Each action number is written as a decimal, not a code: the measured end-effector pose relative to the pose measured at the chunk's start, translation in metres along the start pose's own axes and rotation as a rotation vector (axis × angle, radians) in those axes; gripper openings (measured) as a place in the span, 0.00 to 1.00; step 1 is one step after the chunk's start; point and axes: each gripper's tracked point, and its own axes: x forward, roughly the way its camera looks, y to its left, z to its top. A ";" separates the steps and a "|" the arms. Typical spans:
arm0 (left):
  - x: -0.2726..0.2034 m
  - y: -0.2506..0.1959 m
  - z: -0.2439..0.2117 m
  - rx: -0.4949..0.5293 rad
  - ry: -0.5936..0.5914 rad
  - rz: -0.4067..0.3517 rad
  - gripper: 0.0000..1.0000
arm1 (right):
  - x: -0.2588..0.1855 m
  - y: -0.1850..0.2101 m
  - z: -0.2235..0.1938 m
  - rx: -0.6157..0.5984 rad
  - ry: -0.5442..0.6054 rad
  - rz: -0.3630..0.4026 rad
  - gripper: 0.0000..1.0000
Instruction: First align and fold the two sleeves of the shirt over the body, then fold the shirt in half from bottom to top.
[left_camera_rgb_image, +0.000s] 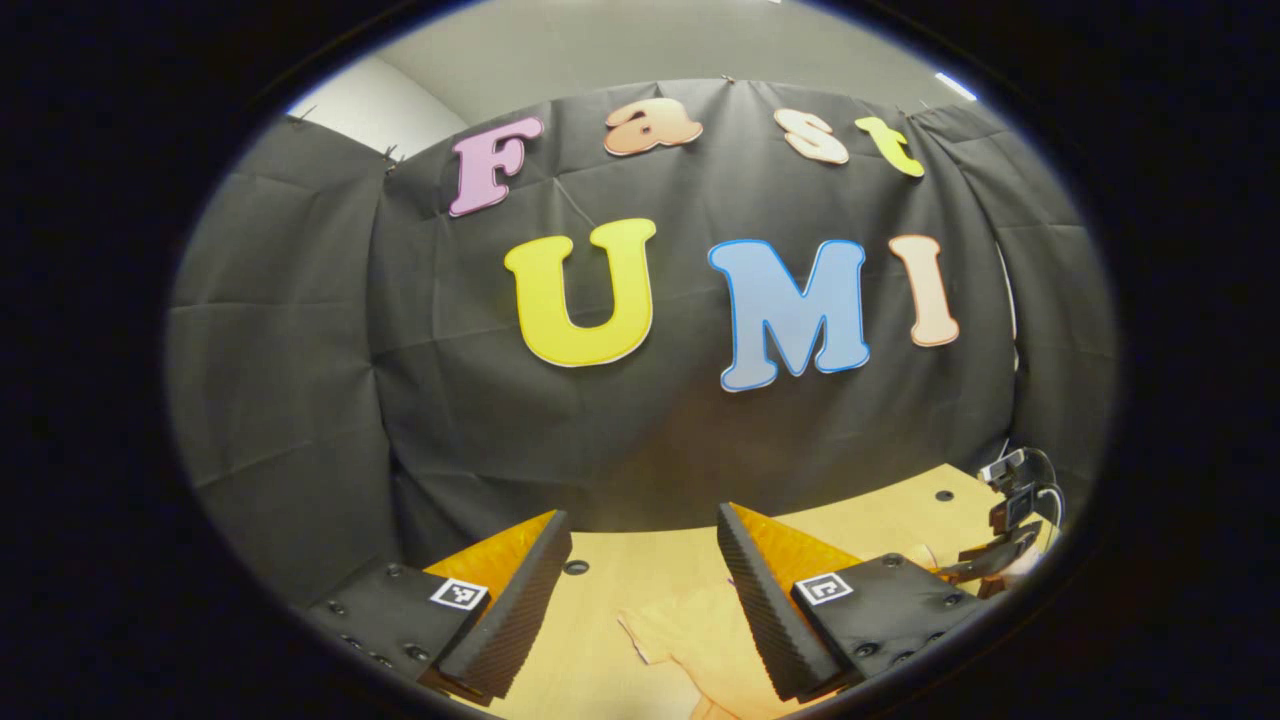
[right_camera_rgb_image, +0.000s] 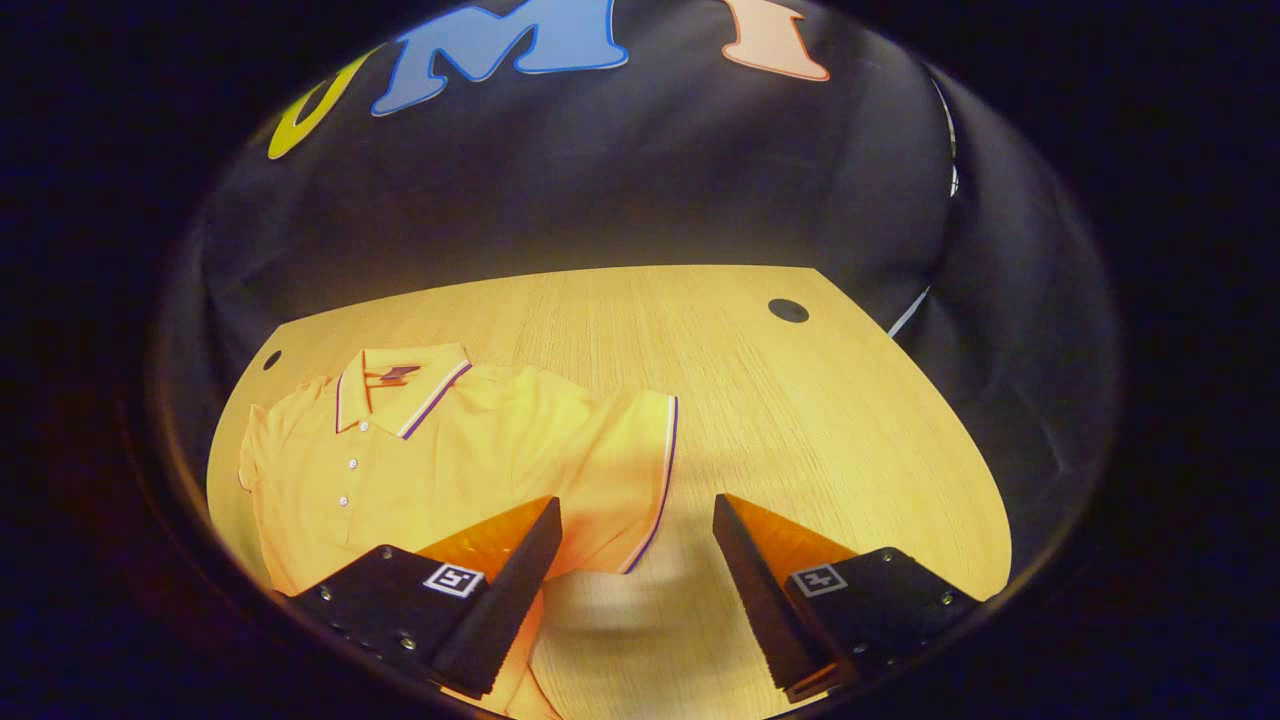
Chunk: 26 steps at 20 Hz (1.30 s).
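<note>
An orange polo shirt (right_camera_rgb_image: 450, 450) lies flat on the wooden table (right_camera_rgb_image: 800, 420), collar toward the far side, buttons down its front. Its right sleeve (right_camera_rgb_image: 640, 480), edged with a white and purple stripe, spreads out toward the middle of the table. My right gripper (right_camera_rgb_image: 635, 570) hovers open just above that sleeve's cuff, with nothing between its fingers. My left gripper (left_camera_rgb_image: 645, 600) is also open, raised and facing the back wall; a bit of the shirt (left_camera_rgb_image: 690, 640) shows below it. The other gripper (left_camera_rgb_image: 1010, 530) appears at the far right of the left gripper view.
The table has small dark holes, one near its far right corner (right_camera_rgb_image: 788, 310) and one at the far left (right_camera_rgb_image: 272, 360). Black cloth walls close in behind and to the sides. Bare wood stretches to the right of the shirt.
</note>
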 end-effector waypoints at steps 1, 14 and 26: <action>0.001 0.000 0.000 0.002 0.003 0.003 0.96 | 0.006 0.000 -0.002 0.002 0.014 0.001 0.96; 0.007 0.004 -0.009 -0.001 0.029 0.020 1.00 | 0.034 0.001 -0.012 0.079 0.108 -0.009 0.04; 0.012 0.007 -0.027 -0.011 0.063 0.013 0.97 | 0.001 0.084 0.041 -0.138 -0.006 0.137 0.03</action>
